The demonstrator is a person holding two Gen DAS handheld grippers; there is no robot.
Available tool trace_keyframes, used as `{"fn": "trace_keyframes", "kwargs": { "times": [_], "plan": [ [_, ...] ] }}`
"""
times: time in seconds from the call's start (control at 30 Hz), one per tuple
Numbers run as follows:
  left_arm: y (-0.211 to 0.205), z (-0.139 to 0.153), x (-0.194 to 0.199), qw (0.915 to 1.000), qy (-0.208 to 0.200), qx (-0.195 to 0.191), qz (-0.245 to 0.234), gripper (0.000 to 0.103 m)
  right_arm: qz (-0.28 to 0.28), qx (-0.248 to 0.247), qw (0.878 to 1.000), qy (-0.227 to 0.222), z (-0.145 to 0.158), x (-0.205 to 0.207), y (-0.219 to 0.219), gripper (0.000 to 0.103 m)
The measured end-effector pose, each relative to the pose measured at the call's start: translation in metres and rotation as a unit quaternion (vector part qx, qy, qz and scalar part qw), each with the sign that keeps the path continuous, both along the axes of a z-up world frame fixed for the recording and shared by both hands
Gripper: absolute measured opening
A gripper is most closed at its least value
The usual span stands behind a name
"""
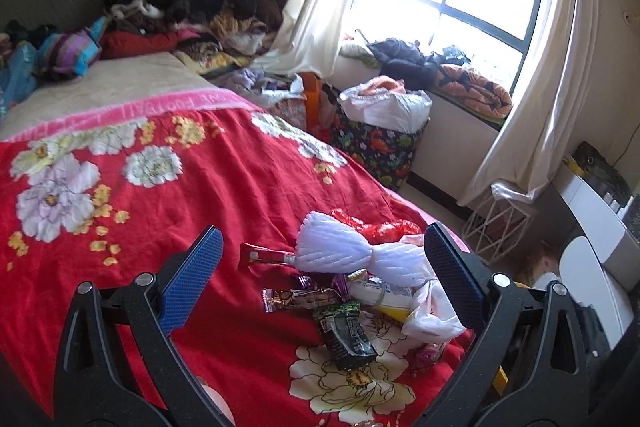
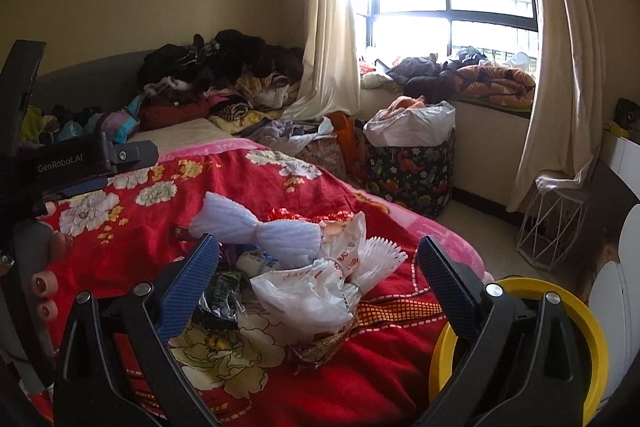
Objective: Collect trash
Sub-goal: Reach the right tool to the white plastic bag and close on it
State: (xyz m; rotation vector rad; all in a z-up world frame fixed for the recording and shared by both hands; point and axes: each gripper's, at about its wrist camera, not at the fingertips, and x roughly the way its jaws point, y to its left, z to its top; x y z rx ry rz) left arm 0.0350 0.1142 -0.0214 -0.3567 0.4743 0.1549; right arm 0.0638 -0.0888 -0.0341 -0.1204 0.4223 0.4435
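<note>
The trash lies in a loose heap on the red flowered bedspread (image 1: pixel 168 195), low and centre-right in both views, near the bed's edge. Both the left gripper (image 1: pixel 322 259) and the right gripper (image 2: pixel 318 261) hover over the heap with jaws spread wide and nothing between them. Everything looks light and limp, so weight should be no trouble; slipping and snagging may be. The white foam net (image 1: pixel 352 251), pinched at its middle like a bow, is soft and springy, and that waist seems the surest place to grip. The crumpled white plastic bag (image 2: pixel 308 291) will likely collapse, so take a bunched fold. The dark snack wrapper (image 1: pixel 348 335) is thin and probably slick; pinch it across an edge. A yellow bin (image 2: pixel 592 311) shows at the right view's lower right, probably where it all goes.
</note>
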Motion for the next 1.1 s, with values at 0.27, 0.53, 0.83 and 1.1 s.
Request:
{"fn": "trace_keyframes", "kwargs": {
  "times": [0.27,0.53,0.83,1.1],
  "plan": [
    [0.014,-0.020,0.043,0.9980,0.036,-0.042,-0.029,0.093,0.003,0.003,0.997,0.083,-0.026,0.036,0.002,0.097],
    [0.025,-0.043,0.082,0.9941,0.074,-0.062,-0.049,0.093,0.022,-0.011,0.992,0.127,-0.044,0.053,0.012,0.097],
    [0.027,-0.066,0.108,0.9889,0.112,-0.077,-0.059,0.090,0.035,-0.035,0.988,0.149,-0.061,0.060,0.025,0.080],
    [0.020,-0.077,0.116,0.9852,0.126,-0.090,-0.073,0.064,0.044,-0.019,0.983,0.175,-0.066,0.065,0.020,0.067]
  ]
}}
